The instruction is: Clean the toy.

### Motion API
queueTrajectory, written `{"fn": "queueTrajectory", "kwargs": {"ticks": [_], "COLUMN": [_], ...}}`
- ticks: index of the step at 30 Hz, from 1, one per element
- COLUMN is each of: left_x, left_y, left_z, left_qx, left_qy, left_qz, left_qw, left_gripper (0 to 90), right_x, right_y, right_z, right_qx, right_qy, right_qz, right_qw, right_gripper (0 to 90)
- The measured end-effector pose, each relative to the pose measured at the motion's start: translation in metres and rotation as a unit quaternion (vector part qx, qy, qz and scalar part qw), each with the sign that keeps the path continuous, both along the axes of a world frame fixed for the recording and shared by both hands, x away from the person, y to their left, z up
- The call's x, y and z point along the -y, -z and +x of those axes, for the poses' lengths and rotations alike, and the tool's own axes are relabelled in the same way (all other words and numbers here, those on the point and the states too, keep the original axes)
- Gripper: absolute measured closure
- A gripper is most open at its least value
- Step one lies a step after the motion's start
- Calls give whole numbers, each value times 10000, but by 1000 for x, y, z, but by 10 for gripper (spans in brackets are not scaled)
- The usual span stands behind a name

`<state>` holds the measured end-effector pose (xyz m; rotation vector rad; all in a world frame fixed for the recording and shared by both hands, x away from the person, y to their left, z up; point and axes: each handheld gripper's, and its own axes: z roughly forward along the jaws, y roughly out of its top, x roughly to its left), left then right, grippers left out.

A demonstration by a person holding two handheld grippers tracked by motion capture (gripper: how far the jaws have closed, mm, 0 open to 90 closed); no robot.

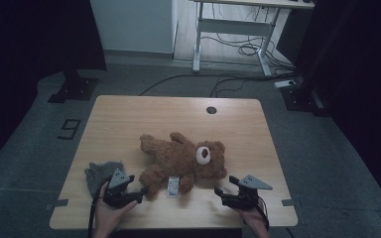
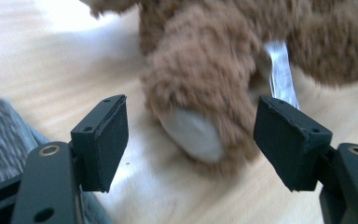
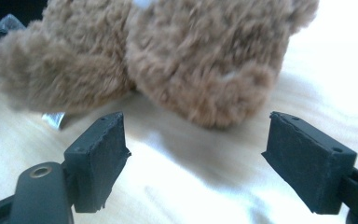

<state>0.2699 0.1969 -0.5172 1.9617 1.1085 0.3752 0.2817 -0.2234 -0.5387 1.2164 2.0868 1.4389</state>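
A brown teddy bear (image 1: 181,159) lies on the wooden table (image 1: 129,119), head to the right, with a white tag (image 1: 173,186) by its legs. My left gripper (image 1: 138,184) is open beside the bear's lower leg. In the left gripper view the gripper (image 2: 191,103) frames the pale-soled foot (image 2: 193,133), its pads apart from the fur, with the tag (image 2: 279,70) behind. My right gripper (image 1: 225,184) stands open just in front of the bear's head. In the right gripper view the gripper (image 3: 196,119) has bare table between its pads and the head (image 3: 205,60) lies a little ahead.
A crumpled grey cloth (image 1: 99,173) lies at the table's front left, right beside my left gripper, and shows at the lower left of the left gripper view (image 2: 0,135). A round cable hole (image 1: 211,110) sits near the far edge. A white desk frame (image 1: 238,29) stands on the floor beyond.
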Motion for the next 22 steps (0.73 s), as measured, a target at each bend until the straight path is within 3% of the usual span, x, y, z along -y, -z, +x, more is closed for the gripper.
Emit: {"fn": "queueTrajectory", "kwargs": {"ticks": [10, 22], "left_x": [-6, -1], "left_y": [1, 2], "left_z": [-3, -4], "left_qx": [-48, -67], "left_qy": [70, 131], "left_qz": [-121, -58], "left_qw": [9999, 9999], "left_gripper": [266, 266], "right_x": [-1, -2], "right_y": [8, 6], "right_z": [0, 0], "right_qx": [-290, -267], "right_qy": [94, 110], "right_qz": [-238, -224], "right_qw": [9993, 9993], "right_gripper": [204, 204]}}
